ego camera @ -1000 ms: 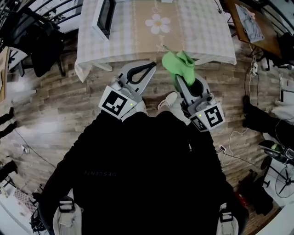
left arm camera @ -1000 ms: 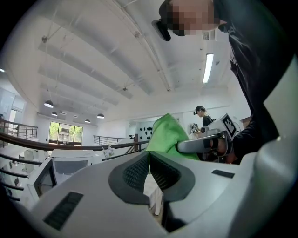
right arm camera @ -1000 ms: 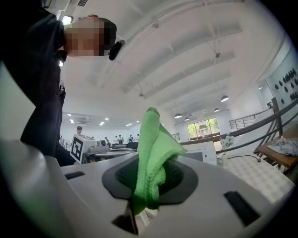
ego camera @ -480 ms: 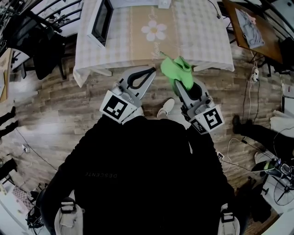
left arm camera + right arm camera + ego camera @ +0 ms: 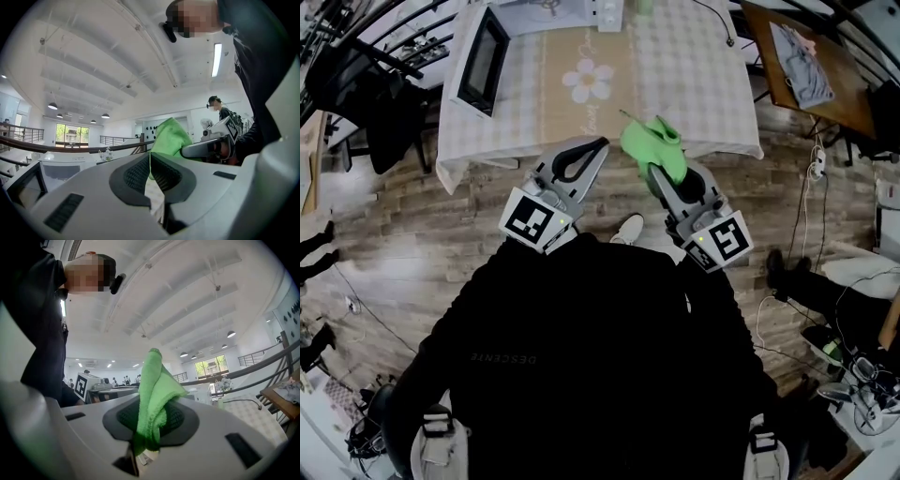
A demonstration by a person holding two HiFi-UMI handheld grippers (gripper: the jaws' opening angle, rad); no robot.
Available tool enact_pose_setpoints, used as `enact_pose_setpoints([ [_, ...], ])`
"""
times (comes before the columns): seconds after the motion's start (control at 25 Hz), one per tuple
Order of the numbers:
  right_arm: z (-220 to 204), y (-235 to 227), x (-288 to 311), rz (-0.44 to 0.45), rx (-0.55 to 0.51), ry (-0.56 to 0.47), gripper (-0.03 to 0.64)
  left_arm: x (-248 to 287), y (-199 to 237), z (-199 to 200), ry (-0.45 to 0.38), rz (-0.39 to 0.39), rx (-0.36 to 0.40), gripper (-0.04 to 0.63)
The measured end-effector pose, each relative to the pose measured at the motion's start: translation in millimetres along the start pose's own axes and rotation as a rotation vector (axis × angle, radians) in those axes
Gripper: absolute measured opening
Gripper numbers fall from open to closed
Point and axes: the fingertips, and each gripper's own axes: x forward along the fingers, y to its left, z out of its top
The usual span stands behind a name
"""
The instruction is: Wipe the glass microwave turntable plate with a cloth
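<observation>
While microwave [image 5: 478,64] sits at left end of worktop [image 5: 703,70], left tongs [image 5: 598,143] hover near front edge, pressed together, nothing between. Right tongs [image 5: 659,172] just beside, pinching green cloth [image 5: 647,141], bunched wad poking past tips, pretty much over worktop's front edge.

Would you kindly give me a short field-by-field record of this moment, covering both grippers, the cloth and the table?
Left gripper: fingers together, holding nothing
Right gripper: shut on the green cloth
Microwave: on the table, at its left end in the head view
Glass plate: not seen in any view
Wiping: not begun; both grippers are short of the table's near edge
</observation>
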Motion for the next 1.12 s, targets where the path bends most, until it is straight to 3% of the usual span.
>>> enact_pose_setpoints([
  [0.12,1.1,-23.3,-10.2,0.016,0.002,0.007,0.084,23.1,-2.7,4.6,-0.013,0.015,0.028,0.021],
  [0.28,-5.6,-52.3,-24.8,0.02,0.031,0.026,0.086,49.1,-7.7,2.9,0.039,0.045,0.026,0.021],
  [0.64,-21.8,-92.6,-30.5,0.044,0.043,0.07,0.086,83.9,-8.7,-8.0,0.07,0.063,0.05,0.021],
  [0.88,-24.2,-120.5,-0.1,0.05,0.026,0.097,0.086,107.6,28.5,-24.9,0.074,0.067,0.038,0.021],
  [1.12,-30.0,-167.8,43.3,0.028,0.014,0.16,0.086,144.5,77.5,-34.8,0.059,0.01,0.012,0.021],
])
